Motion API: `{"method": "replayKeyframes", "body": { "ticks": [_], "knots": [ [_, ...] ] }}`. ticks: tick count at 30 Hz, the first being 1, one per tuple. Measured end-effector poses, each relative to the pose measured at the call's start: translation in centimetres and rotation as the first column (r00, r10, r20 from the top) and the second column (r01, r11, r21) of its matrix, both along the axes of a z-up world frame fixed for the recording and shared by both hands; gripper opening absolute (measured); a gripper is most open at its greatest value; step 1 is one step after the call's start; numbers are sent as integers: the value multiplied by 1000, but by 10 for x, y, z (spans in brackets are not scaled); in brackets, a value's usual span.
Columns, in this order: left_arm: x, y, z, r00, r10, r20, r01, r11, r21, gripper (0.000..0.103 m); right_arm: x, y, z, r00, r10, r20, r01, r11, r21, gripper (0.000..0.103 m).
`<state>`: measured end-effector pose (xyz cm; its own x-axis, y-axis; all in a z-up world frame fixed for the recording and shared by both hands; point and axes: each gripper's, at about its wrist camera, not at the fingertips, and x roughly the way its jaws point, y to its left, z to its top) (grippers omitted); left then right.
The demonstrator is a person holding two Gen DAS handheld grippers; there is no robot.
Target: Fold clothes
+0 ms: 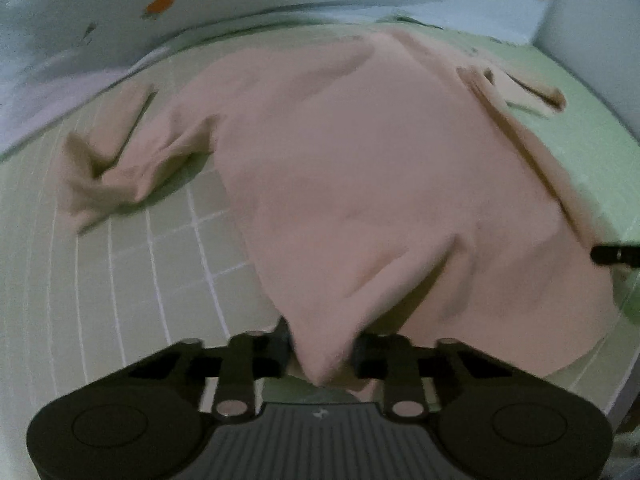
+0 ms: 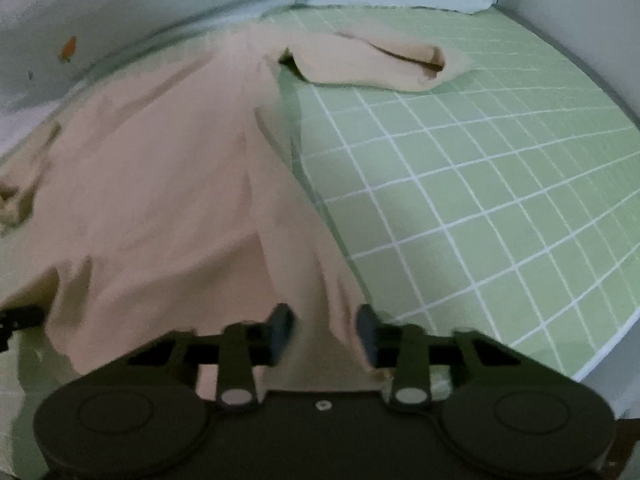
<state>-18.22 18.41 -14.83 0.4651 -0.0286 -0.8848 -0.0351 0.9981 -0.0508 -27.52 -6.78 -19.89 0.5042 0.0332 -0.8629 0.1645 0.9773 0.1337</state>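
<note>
Left tongs (image 1: pixel 320 350) clenched on a near corner of the pink shirt (image 1: pixel 360 184), hem bunched between the dark pads and drooping just below them. Right tongs (image 2: pixel 325 330) clenched too, pinching a gathered ridge of the same shirt at its other near corner. Spread ahead of both tongs, over a green gridded mat (image 2: pixel 480 200), body rumpled and running away toward a pale wall (image 2: pixel 120 12). Left sleeve (image 1: pixel 108 168) crumpled on the mat, ahead and to the left of the left tongs. Right sleeve (image 2: pixel 380 64) folded flat on the mat, far ahead and slightly right of the right tongs. Bare mat squares to the right of the right tongs. Dark tip of the right tongs just showing at the right edge of the left wrist view, touching or just beside the cloth; cannot tell which. Blurred overall, cloth edges soft.
</note>
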Motion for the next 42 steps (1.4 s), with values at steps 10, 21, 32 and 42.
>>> {"method": "replayKeyframes", "body": {
  "ticks": [10, 21, 32, 42],
  "knots": [
    [-49, 13, 55, 934, 356, -4, -343, 897, -280, 9, -24, -33, 36, 991, -1, 133, -19, 988, 150, 5],
    [-102, 1, 31, 804, 543, -242, -595, 744, -304, 24, -23, -61, 21, 999, 53, -8, -52, 994, 98, 7],
    [-103, -44, 47, 847, 509, -153, -532, 814, -234, 69, -25, -67, 20, 997, 76, -6, -75, 996, 44, 52],
    [-39, -90, 62, 910, 402, -102, -413, 901, -133, 78, 1, -96, 34, 993, 46, 113, -44, 999, -23, 102]
  ]
}}
